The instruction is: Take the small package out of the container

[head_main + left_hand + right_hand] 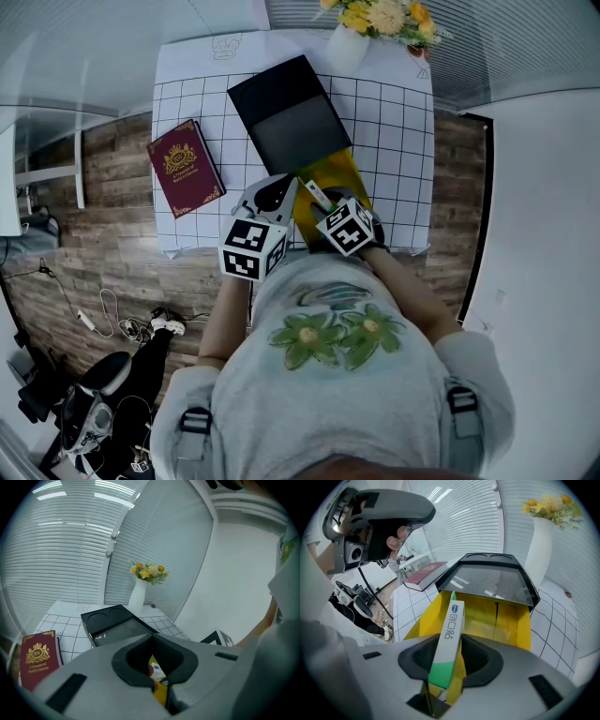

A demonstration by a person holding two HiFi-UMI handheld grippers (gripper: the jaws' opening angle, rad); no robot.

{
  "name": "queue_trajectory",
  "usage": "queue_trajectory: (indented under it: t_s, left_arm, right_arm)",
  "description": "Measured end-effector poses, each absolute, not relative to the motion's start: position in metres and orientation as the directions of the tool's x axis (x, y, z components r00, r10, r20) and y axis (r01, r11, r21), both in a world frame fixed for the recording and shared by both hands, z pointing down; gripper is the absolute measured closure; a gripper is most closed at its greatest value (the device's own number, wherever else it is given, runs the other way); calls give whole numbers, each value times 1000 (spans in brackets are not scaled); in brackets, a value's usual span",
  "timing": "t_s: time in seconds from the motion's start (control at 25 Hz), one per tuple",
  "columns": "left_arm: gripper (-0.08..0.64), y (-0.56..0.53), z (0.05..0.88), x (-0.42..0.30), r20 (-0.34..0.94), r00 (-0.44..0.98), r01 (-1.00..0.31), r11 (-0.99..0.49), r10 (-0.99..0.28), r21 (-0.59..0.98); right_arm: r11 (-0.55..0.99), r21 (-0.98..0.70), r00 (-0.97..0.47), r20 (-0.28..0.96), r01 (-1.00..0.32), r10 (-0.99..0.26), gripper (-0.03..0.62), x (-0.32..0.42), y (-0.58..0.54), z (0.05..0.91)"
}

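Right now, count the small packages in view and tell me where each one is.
1. The small package stands tilted in the right gripper, at the mouth of the open yellow container. More could be hidden inside the container.

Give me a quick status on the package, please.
Left gripper shut, empty. Right gripper clamped on small package, at yellow container mouth. Black box behind, nothing blocking.

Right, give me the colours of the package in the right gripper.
The package is white with a green end and blue logo; clearest in the right gripper view.
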State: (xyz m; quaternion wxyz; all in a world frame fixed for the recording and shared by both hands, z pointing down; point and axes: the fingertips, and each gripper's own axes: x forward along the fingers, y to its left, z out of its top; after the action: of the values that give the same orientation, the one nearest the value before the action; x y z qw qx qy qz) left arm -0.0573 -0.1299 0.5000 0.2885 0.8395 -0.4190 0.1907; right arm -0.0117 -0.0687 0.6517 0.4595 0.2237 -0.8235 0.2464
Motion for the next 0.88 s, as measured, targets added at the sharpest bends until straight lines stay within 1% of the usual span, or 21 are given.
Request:
queue_trajectory:
  t_s: [0.32, 0.88]
  left_arm:
    - [552, -131, 501, -58, 563, 575, -814, -480, -593, 326]
    - [552, -131, 502, -57, 566, 573, -816, -477, -593, 326]
  right_arm:
    - [775, -193, -472, 869, -602, -150, 485, -10, -70, 651]
    - [786, -186, -473, 868, -589, -149, 495, -8, -70, 650]
